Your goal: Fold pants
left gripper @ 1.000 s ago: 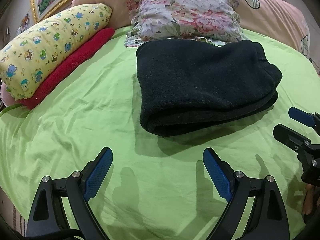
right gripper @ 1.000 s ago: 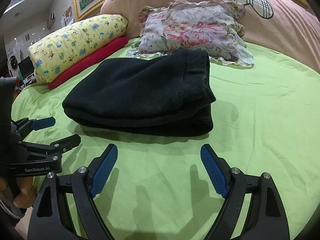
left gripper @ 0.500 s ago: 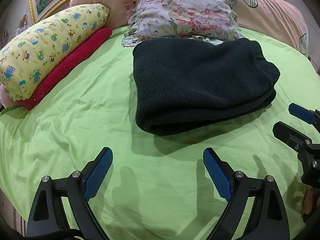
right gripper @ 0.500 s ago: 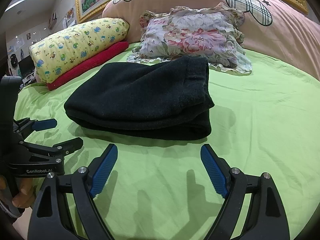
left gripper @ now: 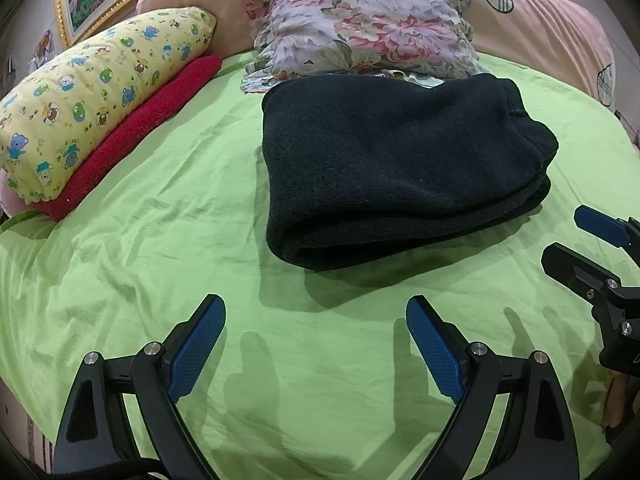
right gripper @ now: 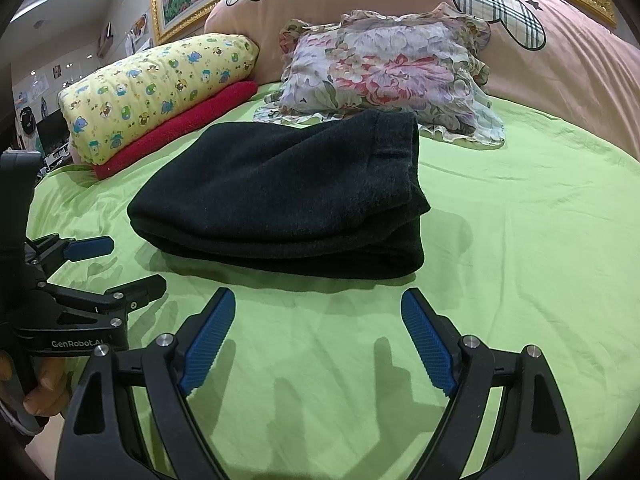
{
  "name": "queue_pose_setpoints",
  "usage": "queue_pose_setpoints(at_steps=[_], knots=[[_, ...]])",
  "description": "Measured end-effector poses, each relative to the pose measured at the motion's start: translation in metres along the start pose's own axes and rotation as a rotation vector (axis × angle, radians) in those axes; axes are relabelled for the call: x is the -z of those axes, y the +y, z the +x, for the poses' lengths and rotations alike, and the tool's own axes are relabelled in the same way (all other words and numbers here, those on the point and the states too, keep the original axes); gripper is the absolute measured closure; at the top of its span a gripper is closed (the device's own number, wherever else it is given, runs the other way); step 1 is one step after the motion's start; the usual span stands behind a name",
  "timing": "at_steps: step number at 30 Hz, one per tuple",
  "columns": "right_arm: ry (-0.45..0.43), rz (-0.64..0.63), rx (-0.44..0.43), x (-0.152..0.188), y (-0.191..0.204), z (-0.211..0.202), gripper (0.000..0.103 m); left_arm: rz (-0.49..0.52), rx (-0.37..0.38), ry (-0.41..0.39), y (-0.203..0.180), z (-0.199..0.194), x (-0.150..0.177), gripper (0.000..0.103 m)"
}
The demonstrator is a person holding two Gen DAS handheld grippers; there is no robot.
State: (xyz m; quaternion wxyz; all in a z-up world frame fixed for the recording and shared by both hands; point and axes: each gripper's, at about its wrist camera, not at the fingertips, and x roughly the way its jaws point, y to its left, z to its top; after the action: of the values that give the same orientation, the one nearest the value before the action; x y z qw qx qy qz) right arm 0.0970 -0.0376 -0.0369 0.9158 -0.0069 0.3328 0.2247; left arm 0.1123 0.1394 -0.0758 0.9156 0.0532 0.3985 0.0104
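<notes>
The black pants lie folded in a thick flat bundle on the green bedsheet; they also show in the right wrist view. My left gripper is open and empty, hovering over the sheet in front of the bundle's near edge, apart from it. My right gripper is open and empty, also just short of the bundle. Each gripper shows in the other's view: the right one at the right edge, the left one at the left edge.
A floral pillow lies right behind the pants. A yellow cartoon-print pillow rests on a red folded blanket at the far left. A pink padded headboard rises behind. The bed's near edge is just below the grippers.
Both grippers have drawn back slightly and tilted up, so the pants sit a little lower and nearer in view. The pants have not moved. Both stay open.
</notes>
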Motion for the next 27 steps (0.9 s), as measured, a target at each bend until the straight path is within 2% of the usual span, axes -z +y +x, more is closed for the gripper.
queue_pose_setpoints(at_steps=[27], knots=[[0.014,-0.001,-0.001,0.001,0.001,0.004,0.018,-0.007,-0.026,-0.051,0.0,-0.013,0.004,0.01]])
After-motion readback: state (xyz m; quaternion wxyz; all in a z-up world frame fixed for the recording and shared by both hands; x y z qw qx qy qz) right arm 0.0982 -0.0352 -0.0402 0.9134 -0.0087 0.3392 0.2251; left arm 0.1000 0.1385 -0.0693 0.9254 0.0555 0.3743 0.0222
